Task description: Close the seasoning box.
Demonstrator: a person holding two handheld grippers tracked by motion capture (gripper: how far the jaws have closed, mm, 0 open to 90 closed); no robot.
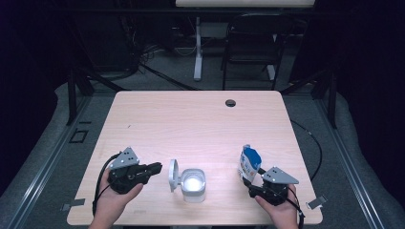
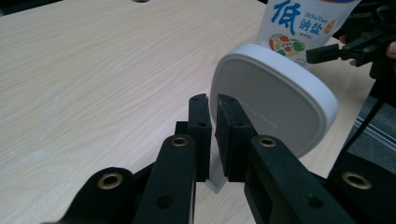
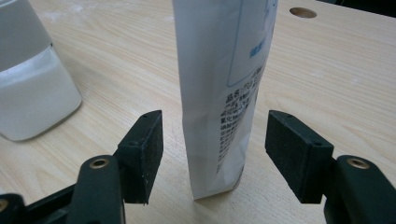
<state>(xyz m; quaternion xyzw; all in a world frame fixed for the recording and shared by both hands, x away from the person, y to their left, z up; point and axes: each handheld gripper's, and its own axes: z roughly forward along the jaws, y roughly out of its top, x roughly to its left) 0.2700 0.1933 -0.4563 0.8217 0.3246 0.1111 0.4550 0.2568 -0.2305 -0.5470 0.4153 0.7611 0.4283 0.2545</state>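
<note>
high view | left tongs (image 1: 157,168) pressed together, empty, beside container lid (image 1: 173,175) | right tongs (image 1: 251,183) spread around salt bag (image 1: 249,163)

Pale wood-grain table (image 1: 200,119); white container (image 1: 193,185) with white lid (image 2: 275,100); white salt bag (image 1: 249,164) printed blue, with multicoloured dots; black gripper jaws.

Dim room, grey floor (image 1: 157,78), black chair (image 1: 250,45) behind pale wooden table (image 1: 191,119)
</note>
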